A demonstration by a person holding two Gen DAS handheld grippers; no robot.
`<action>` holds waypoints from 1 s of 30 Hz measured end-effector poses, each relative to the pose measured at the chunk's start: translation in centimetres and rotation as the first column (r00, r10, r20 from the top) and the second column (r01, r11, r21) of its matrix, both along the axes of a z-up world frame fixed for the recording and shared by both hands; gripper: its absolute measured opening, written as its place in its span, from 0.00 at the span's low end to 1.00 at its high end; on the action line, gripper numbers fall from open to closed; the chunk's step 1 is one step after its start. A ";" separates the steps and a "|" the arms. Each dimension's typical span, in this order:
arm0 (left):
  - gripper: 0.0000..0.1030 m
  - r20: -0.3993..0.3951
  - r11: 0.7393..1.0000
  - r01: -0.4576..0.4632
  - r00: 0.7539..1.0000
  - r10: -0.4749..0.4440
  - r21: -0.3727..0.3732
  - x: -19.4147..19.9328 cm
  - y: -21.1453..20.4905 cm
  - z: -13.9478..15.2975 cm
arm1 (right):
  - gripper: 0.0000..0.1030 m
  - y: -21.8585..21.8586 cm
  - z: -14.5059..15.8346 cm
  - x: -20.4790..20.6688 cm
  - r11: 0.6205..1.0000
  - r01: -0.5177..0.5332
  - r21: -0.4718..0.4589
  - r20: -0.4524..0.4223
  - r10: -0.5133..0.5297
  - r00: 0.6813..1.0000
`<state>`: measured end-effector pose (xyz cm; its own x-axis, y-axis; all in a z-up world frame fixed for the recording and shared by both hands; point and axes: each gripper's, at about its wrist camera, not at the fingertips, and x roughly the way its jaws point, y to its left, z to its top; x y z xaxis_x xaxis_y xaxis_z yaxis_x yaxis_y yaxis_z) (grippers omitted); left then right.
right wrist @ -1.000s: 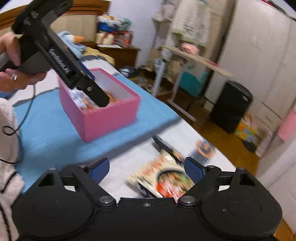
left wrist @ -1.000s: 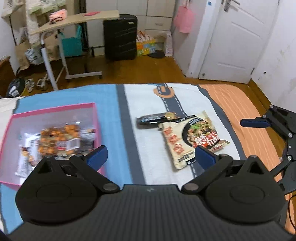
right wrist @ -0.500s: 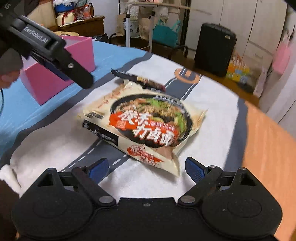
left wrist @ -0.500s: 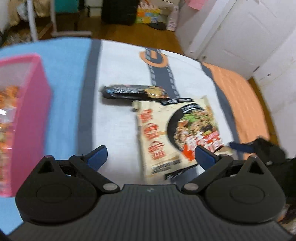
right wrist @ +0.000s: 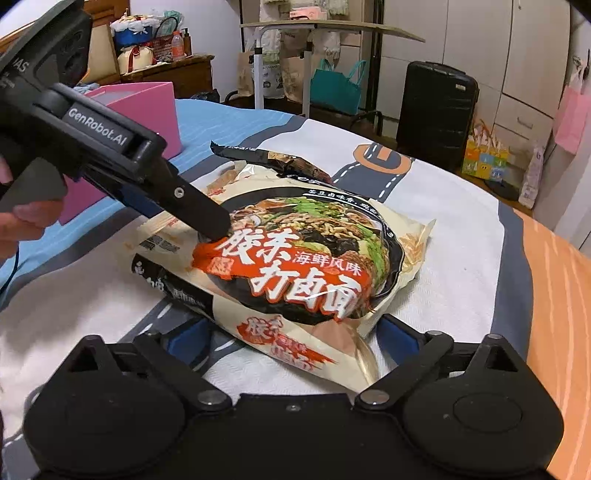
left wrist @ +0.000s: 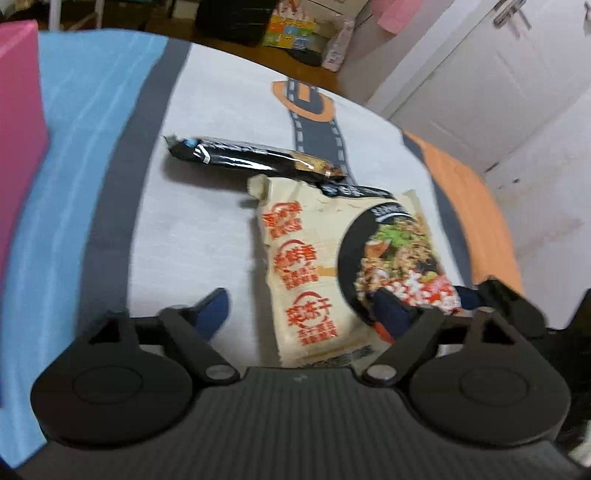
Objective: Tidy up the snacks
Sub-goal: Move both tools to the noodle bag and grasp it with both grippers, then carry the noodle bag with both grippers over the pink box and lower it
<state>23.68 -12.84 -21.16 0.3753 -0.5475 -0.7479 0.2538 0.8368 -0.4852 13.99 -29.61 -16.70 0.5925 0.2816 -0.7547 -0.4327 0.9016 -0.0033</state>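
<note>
A large instant-noodle packet (left wrist: 306,266) lies on the bed sheet, with a black snack bar packet (left wrist: 251,158) just behind it. My left gripper (left wrist: 301,312) straddles the noodle packet's near left end and its jaws are closing. One finger rests on the packet's face and the other stands on the sheet beside it, with a gap. From the right wrist, that upper finger (right wrist: 199,214) touches the noodle packet (right wrist: 303,266). My right gripper (right wrist: 293,339) is low at the packet's near corner. Its jaws are opening wide, with the corner between them, not pressed.
A pink box (right wrist: 147,107) stands at the left on the blue part of the sheet, also seen as the pink box (left wrist: 18,110) at the left edge. A black suitcase (right wrist: 436,107), a rolling side table (right wrist: 325,29) and bags stand on the floor beyond the bed.
Both grippers have dropped toward the noodle packet, which now fills the views. The left jaws have narrowed and one finger has come to rest on the packet. The right jaws have widened.
</note>
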 end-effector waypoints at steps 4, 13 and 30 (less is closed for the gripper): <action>0.53 -0.010 0.999 0.016 1.000 -0.016 -0.030 -0.1 -0.2 0.1 | 1.00 -0.4 -0.5 0.1 0.999 -0.001 0.039 0.003 0.001 1.000; 0.48 0.050 0.999 0.045 0.998 -0.044 -0.018 -1.0 -0.8 0.6 | 0.86 1.2 0.4 -1.5 0.998 -0.062 -0.018 0.061 0.063 0.996; 0.58 0.140 0.976 0.156 0.974 -0.178 0.150 -5.3 -2.9 5.1 | 0.85 3.3 4.3 -4.1 0.997 0.065 -0.037 -0.026 -0.066 0.997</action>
<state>18.36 -15.77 -16.01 0.4021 -0.5081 -0.7617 0.4573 0.8321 -0.3137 9.85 -26.26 -12.37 0.5883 0.2150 -0.7795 -0.3728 0.9276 -0.0255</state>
